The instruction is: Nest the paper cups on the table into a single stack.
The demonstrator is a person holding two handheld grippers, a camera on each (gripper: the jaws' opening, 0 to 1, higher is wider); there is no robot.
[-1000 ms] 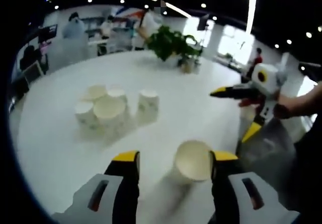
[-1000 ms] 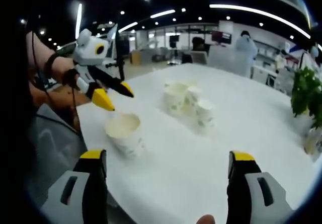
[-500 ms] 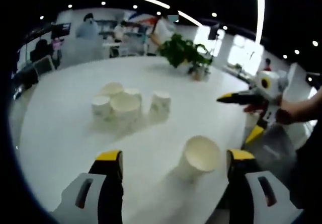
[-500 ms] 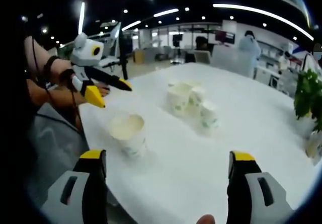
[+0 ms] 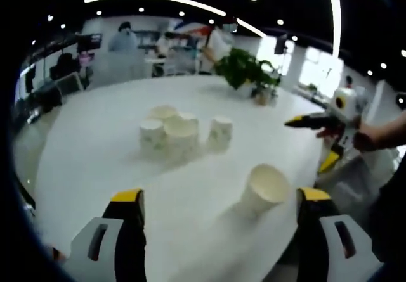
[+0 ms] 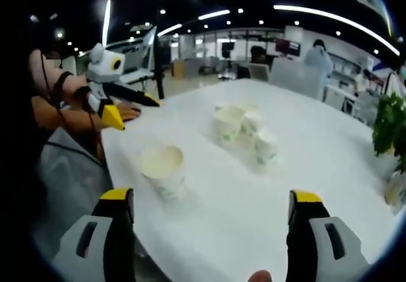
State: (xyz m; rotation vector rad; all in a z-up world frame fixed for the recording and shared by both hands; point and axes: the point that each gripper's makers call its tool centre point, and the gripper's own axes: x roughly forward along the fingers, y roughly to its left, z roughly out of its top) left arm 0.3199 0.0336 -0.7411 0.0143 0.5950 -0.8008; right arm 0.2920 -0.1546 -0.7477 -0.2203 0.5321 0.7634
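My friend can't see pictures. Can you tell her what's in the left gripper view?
A lone paper cup stands near the edge of a white table, between the open left tongs. Farther back is a cluster of cups, a plant, and the right tongs at the right.

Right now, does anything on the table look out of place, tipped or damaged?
One paper cup stands alone near the table edge, apart from the cluster of cups. All cups look upright and undamaged; nothing is spilled. Both the left claw and right claw are open and empty.
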